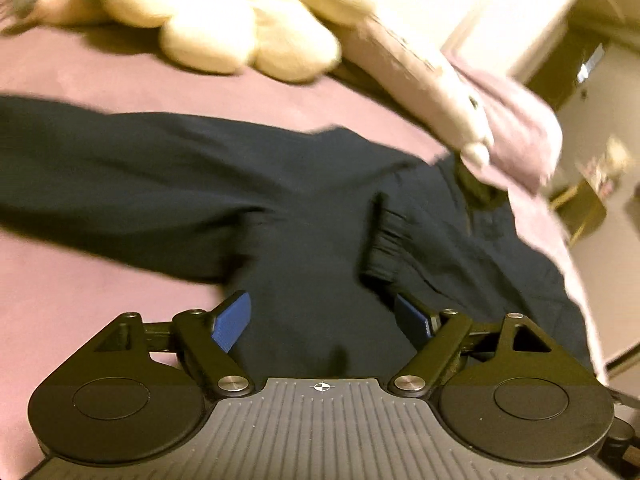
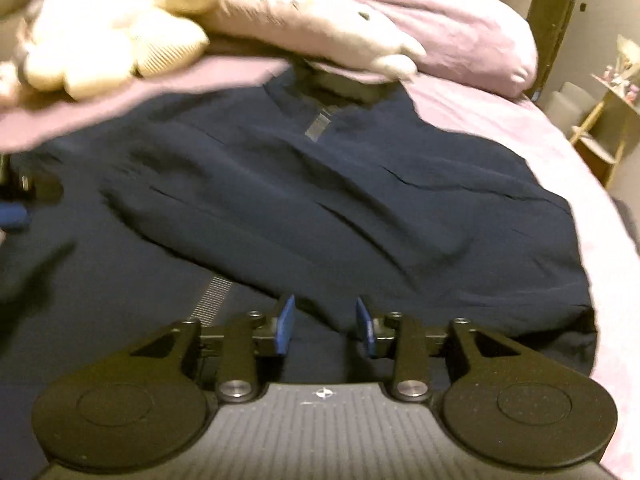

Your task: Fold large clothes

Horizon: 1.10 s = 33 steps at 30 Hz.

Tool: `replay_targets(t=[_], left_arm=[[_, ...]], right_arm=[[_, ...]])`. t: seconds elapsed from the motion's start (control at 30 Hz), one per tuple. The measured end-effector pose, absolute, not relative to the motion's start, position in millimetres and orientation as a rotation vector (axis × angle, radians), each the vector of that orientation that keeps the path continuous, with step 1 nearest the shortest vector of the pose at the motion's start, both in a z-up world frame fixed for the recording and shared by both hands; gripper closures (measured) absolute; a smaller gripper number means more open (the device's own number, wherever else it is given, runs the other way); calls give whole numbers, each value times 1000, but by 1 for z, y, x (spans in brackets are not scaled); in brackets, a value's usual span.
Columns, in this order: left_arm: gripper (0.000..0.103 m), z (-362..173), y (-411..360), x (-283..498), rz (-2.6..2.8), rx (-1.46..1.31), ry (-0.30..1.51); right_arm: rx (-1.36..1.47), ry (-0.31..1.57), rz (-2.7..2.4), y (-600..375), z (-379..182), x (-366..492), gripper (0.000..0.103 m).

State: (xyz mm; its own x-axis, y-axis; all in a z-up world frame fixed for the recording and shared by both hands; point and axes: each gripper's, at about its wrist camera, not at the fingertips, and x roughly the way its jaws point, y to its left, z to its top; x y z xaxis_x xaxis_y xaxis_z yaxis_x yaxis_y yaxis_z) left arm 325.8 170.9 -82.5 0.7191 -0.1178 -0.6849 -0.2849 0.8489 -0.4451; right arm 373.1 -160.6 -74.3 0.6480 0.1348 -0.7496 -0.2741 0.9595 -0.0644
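Navy jacket (image 2: 320, 184) on pink bed (image 1: 100, 280)

The left tool (image 1: 322, 322) hangs low with its jaws spread wide. The right tool (image 2: 325, 328) sits parted too, though narrower, holding nothing.

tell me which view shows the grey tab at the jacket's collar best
The right wrist view: the grey tab sits unobstructed near the collar of the navy jacket. In the left wrist view the collar end is blurred, and no tab can be made out.

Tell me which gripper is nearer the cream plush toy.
Left, probably. The left gripper hovers open over the dark jacket on the plush toy's side; the right gripper, also open, sits further toward the pillow side.
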Motion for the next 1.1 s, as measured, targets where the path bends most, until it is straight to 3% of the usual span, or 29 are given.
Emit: replay_targets(t=[0.2,0.47,0.57,0.63,0.7,0.73,0.8,0.83,0.97,1.1], left_arm=[[14,-76,277,276,311,-660,672],[18,-111,405,247,579,-868,580],[29,-129,441,238,586,-999,515],[44,-134,453,238,599,-1063,481],[53,-137,464,243,595,-1095,472],[66,-139,470,246,599,-1099,476],[75,-141,474,251,595,-1095,495],[79,-142,476,253,590,-1096,497],[89,-147,479,248,549,-1113,470],[89,-146,477,235,517,-1138,423]], right_arm=[[-54,804,402,-104,-60,365,69],[-12,799,502,-3,-67,392,70],[-16,753,519,32,-63,402,71],[-13,729,523,54,-64,410,71],[-39,754,520,73,-78,419,71],[-57,798,516,81,-88,423,71],[-101,904,485,90,-118,428,70],[-110,860,494,87,-125,422,70],[-180,796,523,89,-128,414,69],[-162,812,533,87,-127,420,69]])
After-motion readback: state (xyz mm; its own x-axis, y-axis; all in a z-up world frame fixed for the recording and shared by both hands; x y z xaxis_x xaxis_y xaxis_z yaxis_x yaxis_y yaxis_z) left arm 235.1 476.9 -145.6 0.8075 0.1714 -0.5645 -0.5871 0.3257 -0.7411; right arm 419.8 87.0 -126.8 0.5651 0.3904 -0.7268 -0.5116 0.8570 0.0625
